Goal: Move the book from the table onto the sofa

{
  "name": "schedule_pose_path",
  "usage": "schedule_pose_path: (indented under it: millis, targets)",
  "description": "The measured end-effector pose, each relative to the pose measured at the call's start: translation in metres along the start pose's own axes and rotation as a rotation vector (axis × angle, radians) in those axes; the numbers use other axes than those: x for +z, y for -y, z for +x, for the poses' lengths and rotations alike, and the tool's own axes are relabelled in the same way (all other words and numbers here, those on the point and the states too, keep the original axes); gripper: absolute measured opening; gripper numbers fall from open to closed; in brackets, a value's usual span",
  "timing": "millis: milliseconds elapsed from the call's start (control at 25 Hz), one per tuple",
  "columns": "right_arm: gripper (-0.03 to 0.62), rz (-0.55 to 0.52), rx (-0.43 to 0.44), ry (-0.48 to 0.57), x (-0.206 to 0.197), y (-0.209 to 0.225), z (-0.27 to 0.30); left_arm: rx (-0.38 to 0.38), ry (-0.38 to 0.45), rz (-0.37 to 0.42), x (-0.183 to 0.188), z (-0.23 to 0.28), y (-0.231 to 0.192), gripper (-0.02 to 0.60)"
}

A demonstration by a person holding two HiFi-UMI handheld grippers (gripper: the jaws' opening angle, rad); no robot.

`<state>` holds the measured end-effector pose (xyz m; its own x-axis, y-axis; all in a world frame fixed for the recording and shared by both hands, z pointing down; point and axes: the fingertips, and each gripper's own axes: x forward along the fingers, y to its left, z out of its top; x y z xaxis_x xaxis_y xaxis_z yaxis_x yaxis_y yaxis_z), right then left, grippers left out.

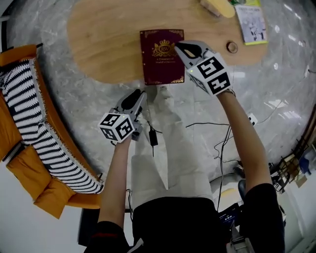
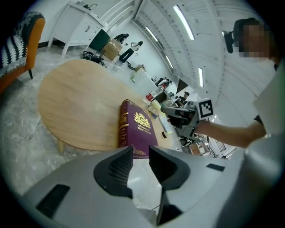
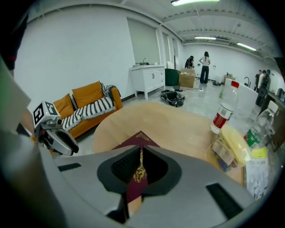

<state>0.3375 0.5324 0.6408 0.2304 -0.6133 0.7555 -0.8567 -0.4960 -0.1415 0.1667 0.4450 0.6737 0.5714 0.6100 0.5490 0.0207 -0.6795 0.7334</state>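
Observation:
A maroon book (image 1: 162,56) with a gold crest lies flat at the near edge of an oval wooden table (image 1: 108,39). My right gripper (image 1: 178,47) hovers over the book's right edge with its jaws shut and nothing held; its own view shows the book (image 3: 136,139) just beyond the closed tips (image 3: 140,149). My left gripper (image 1: 139,94) hangs in front of the table's near edge, by the book's lower left corner. Its jaws (image 2: 140,151) stand slightly apart, empty, with the book (image 2: 136,129) ahead. The orange sofa (image 1: 19,158) with a striped blanket (image 1: 34,118) stands at the left.
On the table's far right lie a booklet (image 1: 252,22), a yellow item (image 1: 217,6) and a small round object (image 1: 232,47). Bottles (image 3: 222,111) stand there too. Black cables (image 1: 217,138) trail over the pale floor. The person's legs stand between table and sofa side.

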Motion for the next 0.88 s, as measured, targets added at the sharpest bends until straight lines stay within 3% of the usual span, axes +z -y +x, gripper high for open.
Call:
schedule_pose_path:
  millis: [40, 120, 360, 480, 880]
  targets:
    - [0.017, -0.017, 0.009, -0.012, -0.001, 0.001, 0.007, -0.001, -0.004, -0.003, -0.001, 0.003, -0.004, 0.109]
    - [0.109, -0.047, 0.037, -0.045, -0.005, 0.002, 0.022, -0.008, -0.006, -0.013, 0.000, 0.010, -0.013, 0.132]
    - [0.203, -0.114, 0.105, -0.112, -0.010, 0.015, 0.055, -0.037, -0.010, -0.081, 0.001, 0.025, -0.037, 0.185]
    - [0.255, -0.130, 0.146, -0.138, -0.010, 0.021, 0.068, -0.078, -0.033, -0.108, -0.003, 0.033, -0.039, 0.240]
    - [0.269, -0.126, 0.228, -0.184, -0.014, 0.026, 0.098, -0.143, -0.077, -0.169, -0.015, 0.052, -0.041, 0.281]
